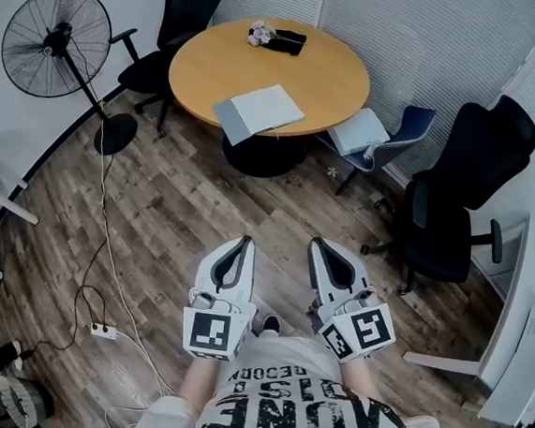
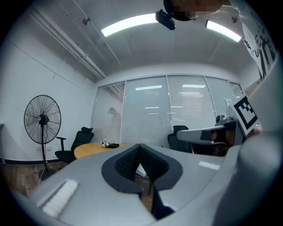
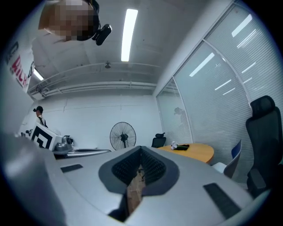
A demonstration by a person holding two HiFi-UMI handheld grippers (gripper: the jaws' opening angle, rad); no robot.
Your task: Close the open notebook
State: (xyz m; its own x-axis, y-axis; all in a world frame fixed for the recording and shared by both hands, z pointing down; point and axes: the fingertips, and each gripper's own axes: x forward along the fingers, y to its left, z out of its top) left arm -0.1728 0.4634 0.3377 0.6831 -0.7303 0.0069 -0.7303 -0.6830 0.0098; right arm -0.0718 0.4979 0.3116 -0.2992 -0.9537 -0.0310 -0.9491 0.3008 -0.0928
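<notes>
The open notebook point(image 1: 259, 111) lies flat, pale pages up, at the round wooden worktop's point(image 1: 309, 76) near edge. Left gripper point(image 1: 244, 242) and right gripper point(image 1: 322, 246) hover well short of it, jaws pressed together, empty.

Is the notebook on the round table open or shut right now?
Open. The notebook lies spread flat at the table's near edge, with its pale pages facing up.
</notes>
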